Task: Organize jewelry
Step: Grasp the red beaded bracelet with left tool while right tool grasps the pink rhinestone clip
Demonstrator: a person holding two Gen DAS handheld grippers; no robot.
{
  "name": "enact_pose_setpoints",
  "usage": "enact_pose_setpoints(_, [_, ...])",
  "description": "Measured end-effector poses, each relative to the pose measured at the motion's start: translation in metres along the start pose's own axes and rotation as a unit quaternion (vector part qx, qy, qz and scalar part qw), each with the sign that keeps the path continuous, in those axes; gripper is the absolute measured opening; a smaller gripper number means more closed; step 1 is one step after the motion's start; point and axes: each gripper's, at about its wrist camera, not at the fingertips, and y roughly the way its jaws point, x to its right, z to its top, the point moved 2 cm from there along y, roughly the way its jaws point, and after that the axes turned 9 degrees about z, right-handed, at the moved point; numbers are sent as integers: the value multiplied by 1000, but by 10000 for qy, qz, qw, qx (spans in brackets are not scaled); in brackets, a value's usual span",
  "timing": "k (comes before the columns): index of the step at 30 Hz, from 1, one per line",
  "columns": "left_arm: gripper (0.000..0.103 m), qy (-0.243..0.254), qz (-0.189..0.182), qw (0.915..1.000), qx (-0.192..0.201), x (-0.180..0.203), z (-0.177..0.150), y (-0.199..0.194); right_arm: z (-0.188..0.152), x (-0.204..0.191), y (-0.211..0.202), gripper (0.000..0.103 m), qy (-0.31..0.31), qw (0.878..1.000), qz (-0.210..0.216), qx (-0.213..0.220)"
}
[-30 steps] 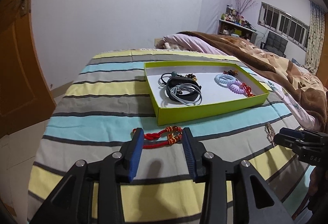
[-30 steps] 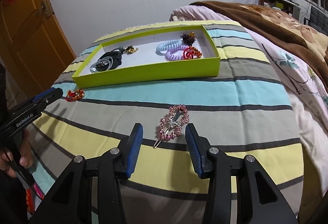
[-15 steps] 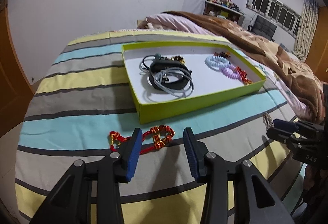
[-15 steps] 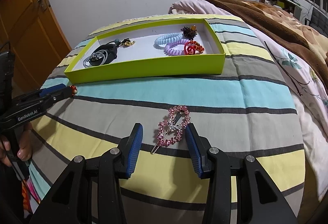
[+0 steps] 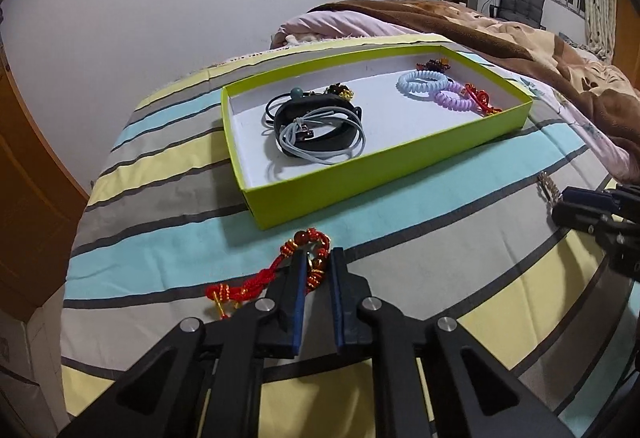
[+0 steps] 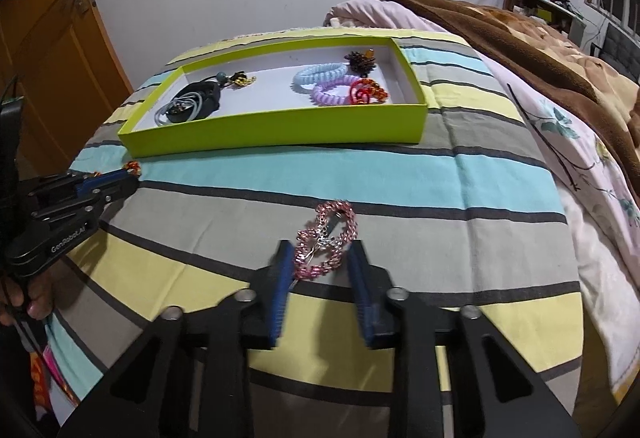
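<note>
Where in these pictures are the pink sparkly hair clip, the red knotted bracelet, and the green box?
pink hair clip (image 6: pixel 326 242): right wrist view, on its jewelled loop.
red knotted bracelet (image 5: pixel 256 280): left wrist view, on the red cord.
green box (image 5: pixel 360 181): left wrist view, on its near outer wall.

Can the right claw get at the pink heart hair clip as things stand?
Probably yes: the right claw already straddles the pink heart hair clip on the striped bedspread, its jaws having just been closing around it, with nothing in between.
</note>
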Motion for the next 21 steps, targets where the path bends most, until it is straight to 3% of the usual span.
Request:
enact_pose_setpoints(5, [10,-318,-267,9991,40,-4,-5,-9,-2,4,-4,25,29,10000,71,55])
enact_pose_setpoints(11, [10,-802,-606,9943,357,-8,-15,-35,-3,7,-15,24,28,9996,169,207])
enact_pose_setpoints(21, [10,-1096,-664,9883,826,2,-16,-78,-3,1,-48,24,-78,9977,329,589])
